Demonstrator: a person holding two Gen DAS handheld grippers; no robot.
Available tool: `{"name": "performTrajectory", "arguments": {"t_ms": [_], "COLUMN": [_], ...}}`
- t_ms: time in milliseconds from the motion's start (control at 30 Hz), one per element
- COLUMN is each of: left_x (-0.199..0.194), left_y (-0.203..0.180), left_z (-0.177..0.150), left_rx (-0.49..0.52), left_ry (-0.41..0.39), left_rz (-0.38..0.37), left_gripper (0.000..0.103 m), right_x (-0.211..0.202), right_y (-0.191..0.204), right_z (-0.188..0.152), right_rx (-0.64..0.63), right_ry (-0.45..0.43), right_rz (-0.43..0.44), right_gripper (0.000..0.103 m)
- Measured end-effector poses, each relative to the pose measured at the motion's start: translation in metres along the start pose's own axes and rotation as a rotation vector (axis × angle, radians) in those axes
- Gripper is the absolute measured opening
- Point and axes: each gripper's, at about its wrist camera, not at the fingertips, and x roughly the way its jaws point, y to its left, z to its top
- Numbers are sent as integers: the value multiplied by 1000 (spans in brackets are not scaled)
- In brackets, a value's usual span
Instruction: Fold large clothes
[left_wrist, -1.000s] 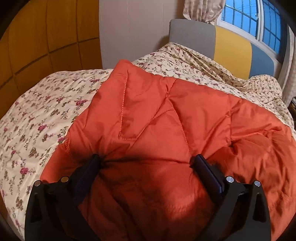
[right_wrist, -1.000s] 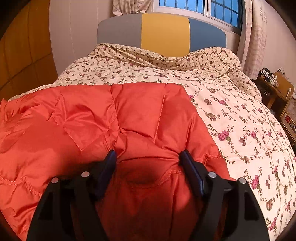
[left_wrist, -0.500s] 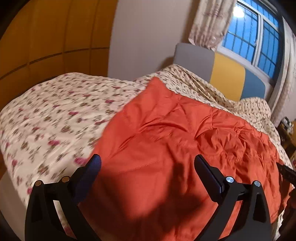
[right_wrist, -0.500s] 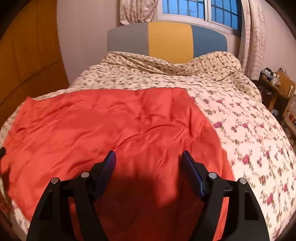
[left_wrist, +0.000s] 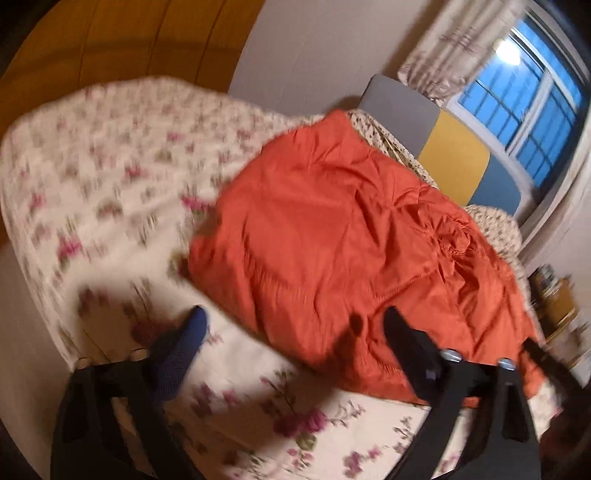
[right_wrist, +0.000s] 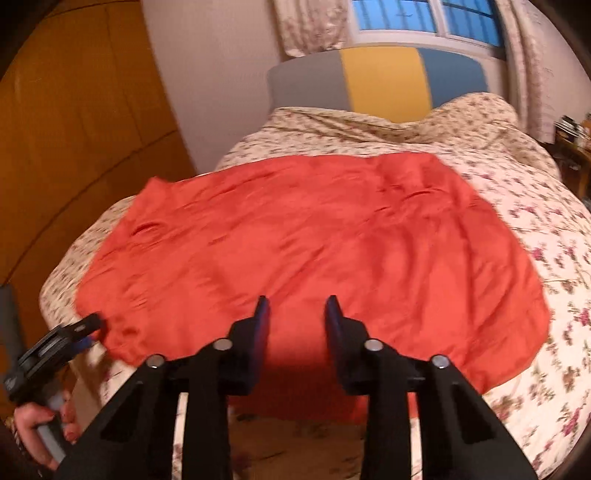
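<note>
The orange quilted jacket (right_wrist: 314, 251) now lies spread flat on the floral bed (right_wrist: 554, 295), no longer bunched between the jaws as a second ago. The left claw (left_wrist: 295, 325), wide but closing, sits at the jacket's near-left corner (nothing gripped). The right claw (right_wrist: 297, 310) narrows, empty, above the near hem. Both appear ready to pinch for the next fold.

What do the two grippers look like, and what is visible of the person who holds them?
Both the left gripper and the right gripper have black angular frames with round silver bolt heads and two flat fingers with dark blue pads. In the right wrist view the left gripper has a grey handle with a hand around it. No cable or clear marking shows, and the sleeve is too dark to describe.
</note>
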Motion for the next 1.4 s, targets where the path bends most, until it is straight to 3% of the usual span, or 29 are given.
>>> {"name": "performTrajectory", "arguments": {"t_ms": [100,267,433,633,700,833,967,1133,1400], "left_x": [9,13,24,38,43,45,45,46,57], "left_y": [6,8,7,7,7,2,4,6,-1], "left_z": [0,1,6,16,21,21,22,22,31], "left_rx": [-73,-120,-196,-253,-269,-240,-245,-249,-280], "left_ry": [45,27,18,-31,-41,-56,-65,-93,-126], "left_rz": [-48,-108,-152,-182,-171,-144,-157,-172,-126], "left_gripper": [73,73,73,73,73,73,73,76,84], "right_x": [1,24,57,58,48,31,52,94,99], "right_y": [16,22,23,20,13,15,16,2,-2], "right_z": [-5,-11,-22,-21,-12,11,29,27,18], "right_rx": [-47,-69,-114,-100,-30,-53,-45,-11,-14], "right_ry": [-1,55,119,132,105,-10,-8,81,78], "right_rz": [24,-11,-32,-18,35,24,5,21,30], "right_gripper": [20,12,12,12,14,14,13,11,11]}}
